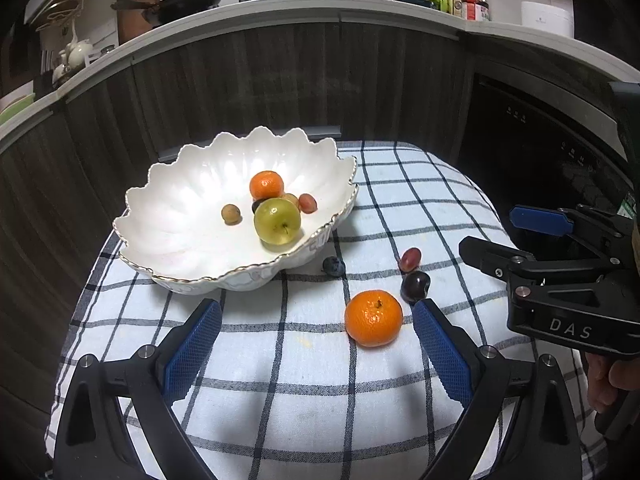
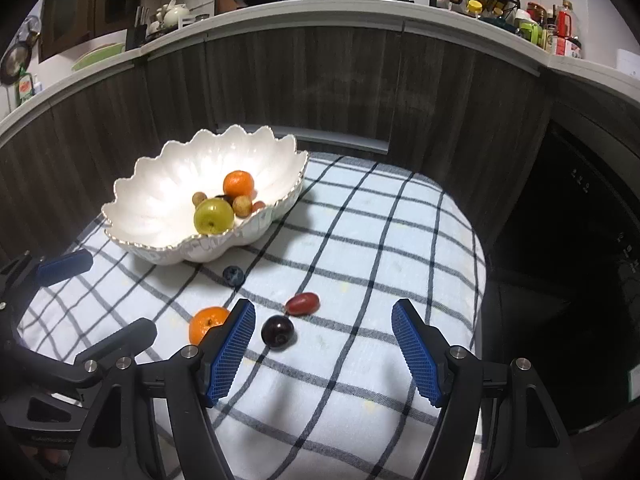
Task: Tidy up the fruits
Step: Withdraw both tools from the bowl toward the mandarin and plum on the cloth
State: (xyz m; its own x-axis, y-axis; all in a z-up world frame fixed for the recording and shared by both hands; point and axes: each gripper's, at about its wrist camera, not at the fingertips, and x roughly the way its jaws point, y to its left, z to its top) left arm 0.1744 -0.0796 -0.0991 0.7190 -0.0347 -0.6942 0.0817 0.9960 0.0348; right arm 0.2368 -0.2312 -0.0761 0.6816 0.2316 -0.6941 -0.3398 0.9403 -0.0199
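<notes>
A white scalloped bowl [image 1: 176,224] [image 2: 160,196] on a checked cloth holds a mandarin [image 1: 266,185], a green apple [image 1: 277,221], a longan [image 1: 231,214] and grapes. On the cloth lie a mandarin [image 1: 373,318] [image 2: 206,322], a dark plum [image 1: 416,286] [image 2: 277,331], a red grape [image 1: 409,259] [image 2: 303,304] and a blueberry [image 1: 333,266] [image 2: 233,275]. My left gripper [image 1: 318,322] is open and empty, the mandarin just inside its right finger. My right gripper [image 2: 324,326] is open and empty, the plum and the grape between its fingers; it also shows in the left wrist view [image 1: 492,236].
The checked cloth [image 1: 304,380] [image 2: 380,248] covers a small round table. Dark wood cabinet fronts [image 1: 280,80] stand close behind it. A counter above carries a wok, bottles and dishes. A dark appliance [image 2: 580,240] stands to the right.
</notes>
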